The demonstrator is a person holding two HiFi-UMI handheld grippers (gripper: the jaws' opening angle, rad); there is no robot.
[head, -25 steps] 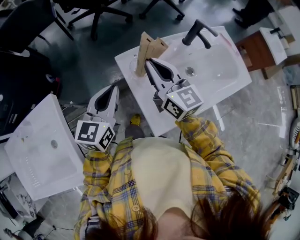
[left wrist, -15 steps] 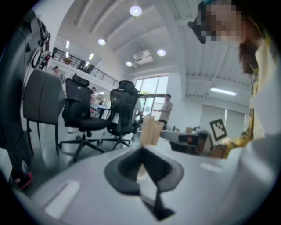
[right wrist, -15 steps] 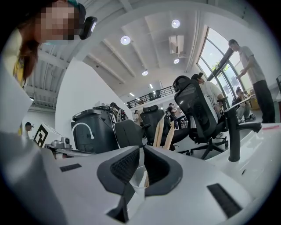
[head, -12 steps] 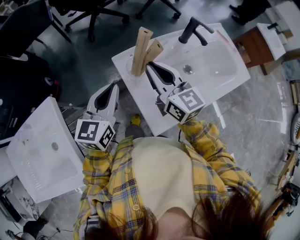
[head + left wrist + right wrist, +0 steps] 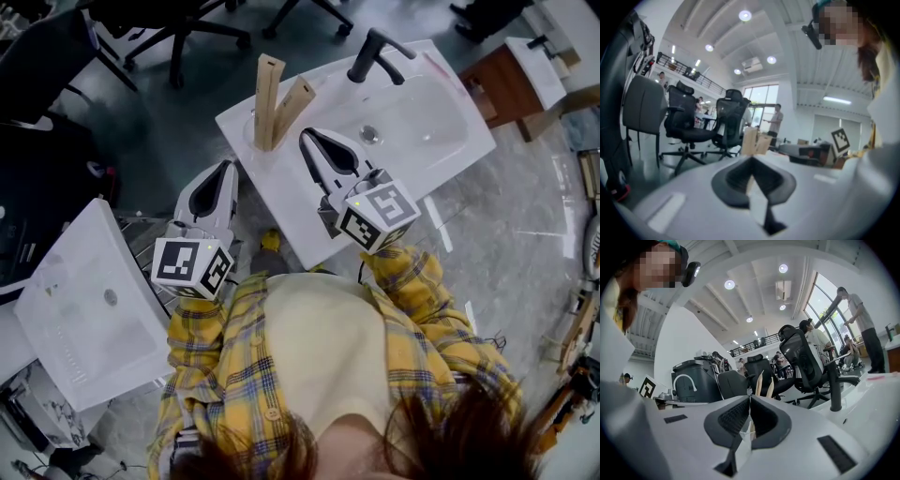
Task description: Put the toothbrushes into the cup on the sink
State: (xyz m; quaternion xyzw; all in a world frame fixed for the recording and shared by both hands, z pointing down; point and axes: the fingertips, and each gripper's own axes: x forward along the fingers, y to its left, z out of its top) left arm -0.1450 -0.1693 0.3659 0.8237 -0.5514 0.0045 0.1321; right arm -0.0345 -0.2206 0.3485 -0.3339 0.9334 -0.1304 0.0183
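Second sink [image 5: 89, 305]: white, at far left of the head view, well apart from the task things.
Left gripper [image 5: 224, 169]: jaws are seen closed tip to tip in the left gripper view, with nothing between them. It is held off the left edge of the sink, over the floor, in the gap between the two sinks. It is aimed toward the cup corner.
Cup [image 5: 253, 131]: clear and hard to make out. It is set on the near-left corner of the sink deck, beside the basin.
Toothbrushes [image 5: 269, 98]: two tan pieces are stood in the cup, splayed apart at the top. The left one is near upright and the right one is tilted toward the faucet. Both are seen ahead of each gripper in the gripper views.
Right gripper [image 5: 306, 136]: jaws are seen closed in the right gripper view and nothing is held. It is held over the front deck of the sink, with the tips near the cup but apart from it.
Sink [image 5: 427, 127]: white, with the basin bare and the drain visible.
Faucet [image 5: 373, 54]: black, mounted at the far edge of the sink.
Office chairs [image 5: 183, 28]: dark, on the floor beyond the sink.
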